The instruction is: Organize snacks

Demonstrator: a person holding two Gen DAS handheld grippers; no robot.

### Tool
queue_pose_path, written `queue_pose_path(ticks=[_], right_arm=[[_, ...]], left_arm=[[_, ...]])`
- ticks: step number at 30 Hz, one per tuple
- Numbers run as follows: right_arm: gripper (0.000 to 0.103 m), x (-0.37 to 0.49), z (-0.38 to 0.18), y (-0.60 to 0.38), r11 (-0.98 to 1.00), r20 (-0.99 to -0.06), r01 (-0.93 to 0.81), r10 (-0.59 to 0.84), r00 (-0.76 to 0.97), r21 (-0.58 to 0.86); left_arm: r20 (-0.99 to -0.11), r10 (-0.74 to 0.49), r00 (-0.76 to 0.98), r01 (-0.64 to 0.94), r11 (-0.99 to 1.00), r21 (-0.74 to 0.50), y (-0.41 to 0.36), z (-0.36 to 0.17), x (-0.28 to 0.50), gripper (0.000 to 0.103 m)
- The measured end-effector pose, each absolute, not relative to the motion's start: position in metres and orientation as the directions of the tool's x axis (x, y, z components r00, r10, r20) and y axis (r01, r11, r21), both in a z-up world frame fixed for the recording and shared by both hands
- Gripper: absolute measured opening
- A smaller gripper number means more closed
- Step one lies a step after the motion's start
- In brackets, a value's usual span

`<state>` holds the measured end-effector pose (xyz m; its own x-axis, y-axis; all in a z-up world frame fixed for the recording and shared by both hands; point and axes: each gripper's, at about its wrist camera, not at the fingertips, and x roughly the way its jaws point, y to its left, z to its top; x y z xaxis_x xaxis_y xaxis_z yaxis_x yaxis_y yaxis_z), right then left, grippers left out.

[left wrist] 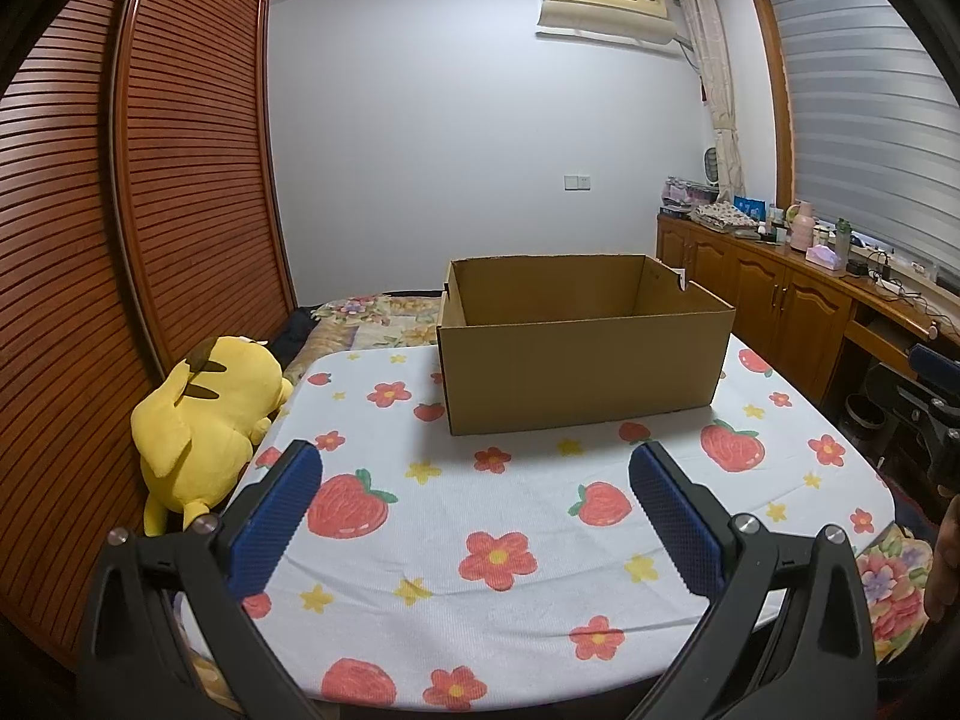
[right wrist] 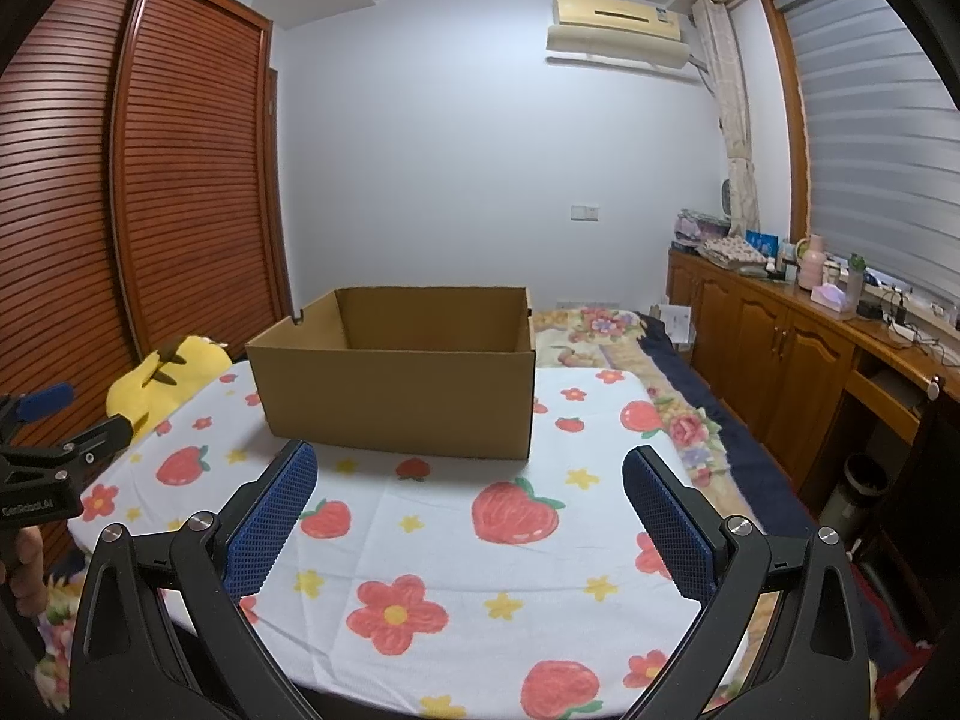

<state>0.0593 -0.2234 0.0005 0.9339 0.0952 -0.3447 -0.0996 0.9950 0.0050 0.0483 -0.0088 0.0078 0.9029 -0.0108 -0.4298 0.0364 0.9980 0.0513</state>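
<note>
Our left gripper [left wrist: 474, 468] and right gripper [right wrist: 470, 468] gape wide, empty; we might bump the light-looking box [left wrist: 585, 378], sliding it.

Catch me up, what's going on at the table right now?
A person holds a gripper in each hand over a table with a strawberry-print cloth. The left gripper and right gripper are both open and hold nothing. An open cardboard box sits on the far part of the table; what shows of its inside looks empty. No snacks are visible in either view. A yellow plush toy lies off the table's left edge.
</note>
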Motion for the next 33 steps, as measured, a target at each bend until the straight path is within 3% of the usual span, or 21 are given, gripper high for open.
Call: queue_pose_path(ticks=[33], right_arm=[[0.103,0.0599,0.002,-0.2236,0.995,-0.345,-0.098,0.095,0.934,0.008]], left_arm=[[-0.418,-0.009,0.908,0.033,0.998,0.051,-0.0078,0.0125,0.0495,0.103]])
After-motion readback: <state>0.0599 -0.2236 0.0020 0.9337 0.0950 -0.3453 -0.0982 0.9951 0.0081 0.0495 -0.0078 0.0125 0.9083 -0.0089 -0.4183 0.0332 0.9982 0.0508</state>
